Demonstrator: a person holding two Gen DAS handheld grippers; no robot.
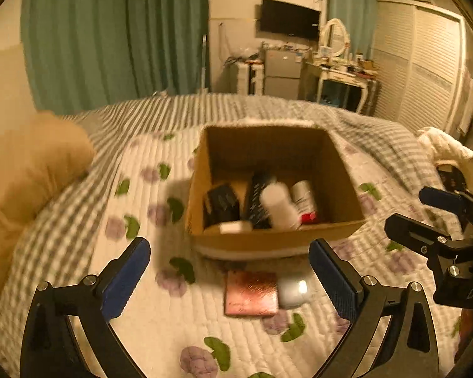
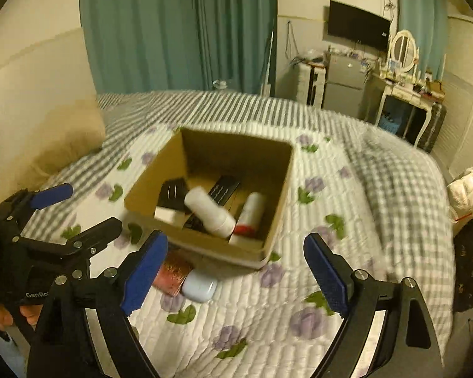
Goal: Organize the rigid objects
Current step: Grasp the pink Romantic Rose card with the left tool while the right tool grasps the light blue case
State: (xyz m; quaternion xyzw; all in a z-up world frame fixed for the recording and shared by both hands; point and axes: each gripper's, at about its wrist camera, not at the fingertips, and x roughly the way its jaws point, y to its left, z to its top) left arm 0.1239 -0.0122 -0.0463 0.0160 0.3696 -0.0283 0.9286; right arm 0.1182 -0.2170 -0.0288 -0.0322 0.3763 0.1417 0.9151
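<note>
An open cardboard box (image 1: 340,170) (image 2: 277,189) sits on the quilted bed. It holds a white bottle (image 1: 279,206) (image 2: 209,209), a red-capped white tube (image 1: 304,200) (image 2: 250,212), a black remote (image 1: 257,201) (image 2: 224,189), a black item (image 1: 220,203) (image 2: 173,193) and a small white box (image 1: 235,227) (image 2: 167,213). In front of the box lie a pink shiny case (image 1: 250,293) (image 2: 172,272) and a small white case (image 1: 293,291) (image 2: 200,286). My left gripper (image 1: 230,280) is open above them. My right gripper (image 2: 236,271) is open and empty, near the box front.
A tan pillow (image 1: 31,170) (image 2: 66,135) lies at the left of the bed. Green curtains, a wall TV, a small fridge and a dressing table stand at the back. A white bundle (image 1: 451,154) lies at the right bed edge.
</note>
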